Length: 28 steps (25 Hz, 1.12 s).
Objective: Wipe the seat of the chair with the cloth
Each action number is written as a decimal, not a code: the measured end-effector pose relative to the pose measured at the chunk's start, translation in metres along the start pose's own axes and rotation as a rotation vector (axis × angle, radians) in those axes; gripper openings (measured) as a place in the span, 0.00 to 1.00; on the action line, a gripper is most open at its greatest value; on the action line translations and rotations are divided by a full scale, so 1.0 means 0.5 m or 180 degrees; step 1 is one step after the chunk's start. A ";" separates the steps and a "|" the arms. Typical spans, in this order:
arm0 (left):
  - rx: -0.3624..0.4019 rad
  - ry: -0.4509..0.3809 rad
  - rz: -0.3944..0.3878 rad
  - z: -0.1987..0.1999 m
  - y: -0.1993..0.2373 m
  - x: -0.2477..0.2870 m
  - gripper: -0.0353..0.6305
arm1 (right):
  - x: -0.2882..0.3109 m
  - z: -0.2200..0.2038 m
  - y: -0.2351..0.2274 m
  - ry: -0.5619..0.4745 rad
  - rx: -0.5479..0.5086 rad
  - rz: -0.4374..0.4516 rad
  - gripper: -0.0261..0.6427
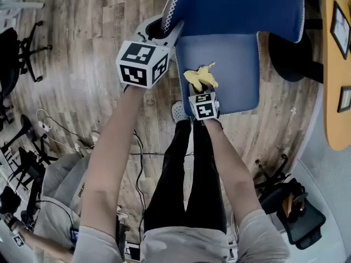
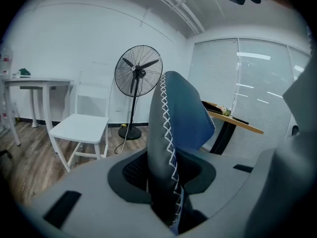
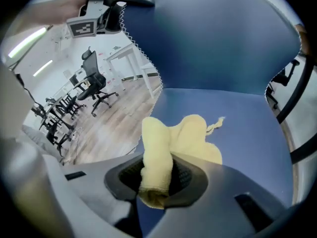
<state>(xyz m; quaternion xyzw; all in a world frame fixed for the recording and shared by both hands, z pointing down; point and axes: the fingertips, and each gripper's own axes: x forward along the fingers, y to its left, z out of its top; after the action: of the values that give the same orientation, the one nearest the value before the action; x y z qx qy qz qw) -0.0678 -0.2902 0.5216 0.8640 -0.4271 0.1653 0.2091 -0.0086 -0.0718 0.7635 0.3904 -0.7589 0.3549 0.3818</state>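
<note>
Head view: we see the left claw (image 1: 164, 30) at upper centre, pinching the stitched side edge of the blue backrest (image 1: 241, 4). The right claw (image 1: 203, 92) is mid-frame, pinching the yellow cloth (image 1: 201, 76), which lies bunched on the left part of the seat (image 1: 236, 81). Wood floor (image 1: 82, 48) fills the left of the frame.

Left gripper view: we see the claw clamped on the backrest edge, white cross-stitching running between the jaws. A white chair (image 2: 81, 128) and a standing fan (image 2: 137, 73) are at left, a wooden surface (image 2: 235, 122) at right.

Right gripper view: we see the claw closed on a rolled fold of cloth. The rest spreads on the seat just ahead, centre frame. Office chairs (image 3: 94, 88) are at left.
</note>
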 end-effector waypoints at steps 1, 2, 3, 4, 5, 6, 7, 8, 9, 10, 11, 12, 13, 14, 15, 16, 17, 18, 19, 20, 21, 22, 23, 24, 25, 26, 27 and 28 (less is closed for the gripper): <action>0.0003 -0.0007 0.0011 0.000 0.000 0.000 0.25 | 0.000 -0.004 0.010 0.0019 -0.0071 0.0096 0.18; 0.0007 -0.0012 0.0025 0.000 0.000 0.000 0.25 | 0.000 -0.009 0.019 0.0044 -0.0176 0.0173 0.18; 0.0006 -0.0016 0.0034 -0.001 0.000 -0.001 0.25 | 0.000 -0.015 0.028 0.0078 -0.0299 0.0228 0.18; -0.0003 -0.0017 0.0040 -0.002 -0.001 -0.001 0.25 | 0.000 -0.020 0.034 0.0115 -0.0413 0.0264 0.18; -0.0016 -0.0015 0.0044 -0.002 -0.001 -0.001 0.25 | 0.000 -0.024 0.039 0.0148 -0.0506 0.0290 0.18; -0.0027 -0.0008 0.0047 -0.002 -0.001 -0.001 0.25 | -0.001 -0.026 0.042 0.0183 -0.0585 0.0315 0.18; -0.0032 -0.0001 0.0049 -0.002 -0.001 -0.001 0.25 | -0.002 -0.029 0.046 0.0224 -0.0668 0.0346 0.18; -0.0034 0.0005 0.0050 -0.002 -0.001 0.000 0.25 | -0.004 -0.033 0.049 0.0266 -0.0763 0.0384 0.18; -0.0041 0.0006 0.0051 -0.002 -0.002 0.001 0.25 | -0.006 -0.036 0.052 0.0297 -0.0869 0.0429 0.18; -0.0063 -0.0001 0.0057 -0.002 -0.003 0.002 0.25 | -0.009 -0.040 0.057 0.0313 -0.0984 0.0480 0.18; -0.0096 -0.0017 0.0074 -0.002 -0.003 0.001 0.25 | -0.011 -0.043 0.063 0.0323 -0.1103 0.0546 0.18; -0.0131 -0.0038 0.0103 -0.001 -0.001 -0.001 0.25 | -0.012 -0.047 0.074 0.0332 -0.1217 0.0639 0.18; -0.0154 -0.0059 0.0143 -0.002 0.001 -0.004 0.25 | -0.014 -0.053 0.087 0.0341 -0.1321 0.0765 0.18; -0.0160 -0.0079 0.0186 -0.003 0.004 -0.006 0.25 | -0.015 -0.061 0.102 0.0345 -0.1420 0.0911 0.18; -0.0152 -0.0095 0.0224 -0.004 0.006 -0.006 0.25 | -0.018 -0.072 0.115 0.0347 -0.1537 0.1060 0.18; -0.0135 -0.0107 0.0256 -0.005 0.007 -0.006 0.25 | -0.023 -0.086 0.125 0.0363 -0.1695 0.1210 0.18; -0.0112 -0.0114 0.0281 -0.007 0.005 -0.005 0.25 | -0.031 -0.105 0.134 0.0406 -0.1896 0.1369 0.18; -0.0084 -0.0112 0.0302 -0.008 0.003 -0.004 0.25 | -0.042 -0.127 0.141 0.0471 -0.2130 0.1533 0.18; -0.0055 -0.0100 0.0321 -0.010 0.002 -0.004 0.25 | -0.052 -0.147 0.145 0.0531 -0.2382 0.1683 0.18; -0.0027 -0.0082 0.0337 -0.009 0.002 -0.003 0.25 | -0.059 -0.163 0.145 0.0567 -0.2626 0.1800 0.18; -0.0003 -0.0060 0.0348 -0.008 0.003 -0.001 0.25 | -0.063 -0.172 0.142 0.0588 -0.2841 0.1886 0.18; 0.0010 -0.0039 0.0359 -0.006 0.004 0.001 0.25 | -0.065 -0.177 0.137 0.0619 -0.3025 0.1953 0.18; 0.0009 -0.0021 0.0372 -0.006 0.005 0.003 0.25 | -0.068 -0.182 0.131 0.0673 -0.3186 0.2013 0.18; -0.0004 -0.0008 0.0394 -0.006 0.006 0.003 0.25 | -0.072 -0.189 0.125 0.0749 -0.3323 0.2074 0.18; -0.0022 0.0000 0.0426 -0.007 0.008 0.002 0.25 | -0.076 -0.195 0.119 0.0829 -0.3428 0.2133 0.18; -0.0039 0.0002 0.0468 -0.008 0.010 0.001 0.25 | -0.080 -0.201 0.112 0.0897 -0.3503 0.2185 0.18; -0.0049 0.0002 0.0513 -0.010 0.010 -0.001 0.25 | -0.083 -0.205 0.104 0.0946 -0.3560 0.2227 0.17; -0.0053 0.0001 0.0554 -0.010 0.010 -0.001 0.25 | -0.087 -0.209 0.094 0.0974 -0.3605 0.2257 0.17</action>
<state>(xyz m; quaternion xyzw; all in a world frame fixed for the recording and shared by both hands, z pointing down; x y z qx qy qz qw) -0.0727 -0.2901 0.5269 0.8218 -0.5019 0.1795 0.2013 -0.0002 0.0504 0.7624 -0.1961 -0.8469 0.0581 0.4908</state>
